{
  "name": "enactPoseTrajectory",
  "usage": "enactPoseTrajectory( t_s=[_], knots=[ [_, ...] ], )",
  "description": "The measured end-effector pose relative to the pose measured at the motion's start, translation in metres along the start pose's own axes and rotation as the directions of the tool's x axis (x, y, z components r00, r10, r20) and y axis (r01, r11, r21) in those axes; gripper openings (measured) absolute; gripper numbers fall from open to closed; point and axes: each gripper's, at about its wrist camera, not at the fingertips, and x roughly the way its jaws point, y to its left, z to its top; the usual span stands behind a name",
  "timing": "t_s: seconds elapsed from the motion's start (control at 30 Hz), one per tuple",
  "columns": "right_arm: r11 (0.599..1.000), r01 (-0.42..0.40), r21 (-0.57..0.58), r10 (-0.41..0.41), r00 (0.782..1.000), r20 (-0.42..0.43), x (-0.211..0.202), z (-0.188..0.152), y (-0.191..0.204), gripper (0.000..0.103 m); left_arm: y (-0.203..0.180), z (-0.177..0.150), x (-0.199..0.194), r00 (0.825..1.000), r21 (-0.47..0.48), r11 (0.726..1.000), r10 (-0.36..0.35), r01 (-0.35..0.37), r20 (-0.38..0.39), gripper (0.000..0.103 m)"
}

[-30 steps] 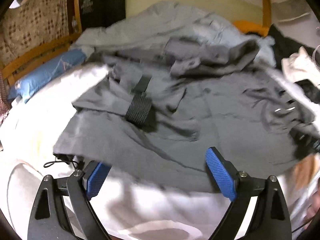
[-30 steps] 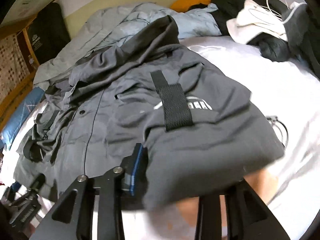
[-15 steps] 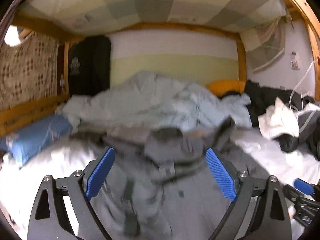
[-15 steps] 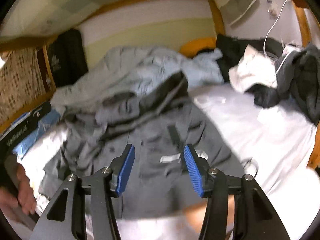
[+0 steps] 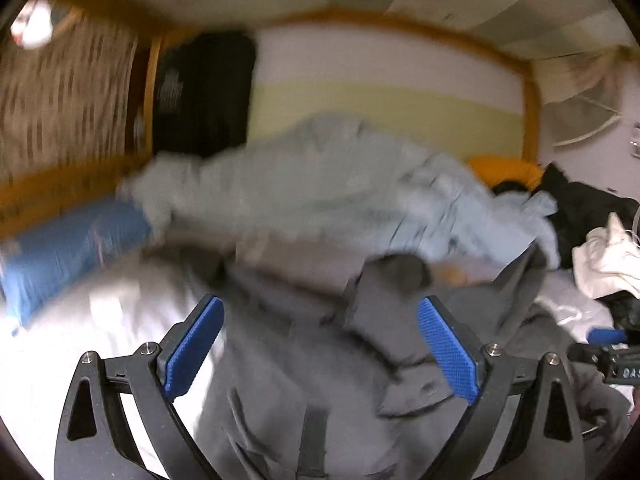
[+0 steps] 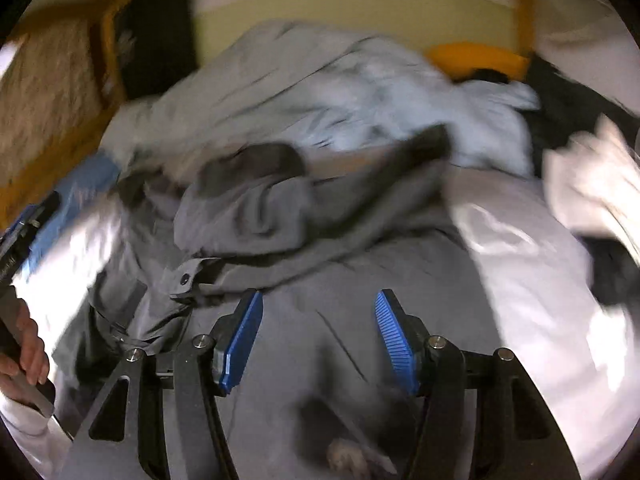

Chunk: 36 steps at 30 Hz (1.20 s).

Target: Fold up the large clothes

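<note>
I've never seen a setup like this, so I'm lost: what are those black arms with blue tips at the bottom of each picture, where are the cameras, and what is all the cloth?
There is no robot here. A person holds a hand tool in each hand, and each tool carries a wide-angle camera looking out along its two fingers.

One picture comes from the left gripper, the other from the right gripper. The blue pads are fingertips. Both stand open and hold nothing.

Below them a dark grey jacket lies spread on a white sheet, waiting to be folded. Behind it is a pale blue duvet. The pictures are blurred from movement.
</note>
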Motion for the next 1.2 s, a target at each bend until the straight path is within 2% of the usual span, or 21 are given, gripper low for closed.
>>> enactPoseTrajectory(
  t_s=[0.1, 0.2, 0.27, 0.3, 0.4, 0.47, 0.57, 0.6, 0.63, 0.67, 0.7, 0.73, 0.77, 0.8, 0.87, 0.9, 0.93, 1.0, 1.03, 1.1, 1.2],
  knots=[
    [0.989, -0.05, -0.139, 0.037, 0.995, -0.093, 0.059, 0.023, 0.037, 0.061, 0.011, -0.032, 0.046, 0.989, -0.01, 0.999, 0.051, -0.052, -0.138, 0.095],
    [0.956, -0.047, -0.29, 0.006, 0.99, -0.14, 0.11, 0.041, 0.073, 0.061, 0.016, -0.065, 0.08, 0.965, 0.017, 0.993, 0.119, -0.119, -0.232, 0.094],
    [0.934, -0.113, -0.338, 0.036, 0.973, -0.226, 0.138, 0.044, 0.086, 0.061, 0.013, -0.076, 0.1, 0.94, 0.041, 0.993, 0.118, -0.111, -0.319, 0.089],
    [0.921, -0.138, -0.365, 0.034, 0.96, -0.278, 0.153, 0.044, 0.092, 0.062, 0.013, -0.076, 0.102, 0.937, 0.041, 0.992, 0.122, -0.115, -0.326, 0.089],
    [0.881, -0.06, -0.469, -0.075, 0.962, -0.263, 0.181, 0.042, 0.105, 0.061, 0.017, -0.077, 0.103, 0.934, 0.01, 0.992, 0.12, -0.124, -0.337, 0.089],
    [0.863, 0.045, -0.504, -0.156, 0.971, -0.18, 0.195, 0.056, 0.11, 0.061, 0.02, -0.079, 0.106, 0.928, -0.015, 0.992, 0.112, -0.125, -0.354, 0.089],
    [0.844, 0.249, -0.475, -0.299, 0.954, -0.033, 0.217, 0.117, 0.101, 0.058, 0.021, -0.079, 0.105, 0.927, -0.025, 0.991, 0.111, -0.129, -0.359, 0.089],
    [0.837, 0.348, -0.422, -0.365, 0.93, 0.045, 0.22, 0.145, 0.093, 0.058, 0.021, -0.079, 0.107, 0.926, -0.024, 0.991, 0.111, -0.129, -0.362, 0.089],
    [0.818, 0.453, -0.354, -0.444, 0.889, 0.112, 0.221, 0.168, 0.085, 0.058, 0.022, -0.078, 0.108, 0.925, -0.025, 0.992, 0.109, -0.127, -0.364, 0.089],
    [0.768, 0.595, -0.239, -0.559, 0.804, 0.205, 0.215, 0.195, 0.072, 0.058, 0.022, -0.077, 0.108, 0.926, -0.03, 0.992, 0.107, -0.126, -0.363, 0.089],
    [0.731, 0.669, -0.136, -0.623, 0.735, 0.266, 0.205, 0.214, 0.061, 0.061, 0.023, -0.077, 0.107, 0.926, -0.033, 0.991, 0.106, -0.127, -0.363, 0.089],
    [0.746, 0.663, -0.071, -0.622, 0.73, 0.282, 0.196, 0.227, 0.051, 0.064, 0.022, -0.078, 0.108, 0.924, -0.032, 0.991, 0.109, -0.129, -0.365, 0.089],
    [0.782, 0.622, -0.049, -0.59, 0.762, 0.266, 0.193, 0.233, 0.045, 0.069, 0.021, -0.078, 0.108, 0.923, -0.027, 0.991, 0.113, -0.132, -0.368, 0.089],
    [0.847, 0.53, -0.039, -0.51, 0.832, 0.217, 0.189, 0.236, 0.034, 0.069, 0.02, -0.078, 0.108, 0.922, -0.022, 0.991, 0.117, -0.135, -0.368, 0.089],
    [0.91, 0.41, -0.056, -0.397, 0.904, 0.158, 0.185, 0.225, 0.027, 0.069, 0.019, -0.078, 0.107, 0.923, -0.017, 0.99, 0.122, -0.137, -0.366, 0.089],
    [0.94, 0.326, -0.102, -0.314, 0.942, 0.122, 0.183, 0.211, 0.028, 0.069, 0.018, -0.077, 0.108, 0.922, -0.014, 0.99, 0.124, -0.139, -0.367, 0.089],
    [0.952, 0.253, -0.173, -0.246, 0.967, 0.063, 0.186, 0.196, 0.032, 0.069, 0.018, -0.077, 0.108, 0.921, -0.012, 0.99, 0.126, -0.14, -0.369, 0.089],
    [0.937, 0.177, -0.301, -0.192, 0.981, -0.019, 0.19, 0.165, 0.046, 0.069, 0.019, -0.077, 0.109, 0.92, -0.009, 0.99, 0.13, -0.144, -0.37, 0.089],
    [0.924, 0.172, -0.341, -0.192, 0.981, -0.025, 0.187, 0.148, 0.051, 0.069, 0.018, -0.076, 0.109, 0.92, -0.006, 0.989, 0.135, -0.147, -0.369, 0.089],
    [0.908, 0.098, -0.407, -0.124, 0.991, -0.039, 0.176, 0.113, 0.066, 0.069, 0.018, -0.075, 0.109, 0.92, 0.0, 0.988, 0.143, -0.154, -0.365, 0.089],
    [0.894, -0.075, -0.441, 0.038, 0.995, -0.091, 0.152, 0.063, 0.087, 0.069, 0.019, -0.071, 0.109, 0.919, -0.001, 0.988, 0.144, -0.155, -0.367, 0.089]
  ],
)
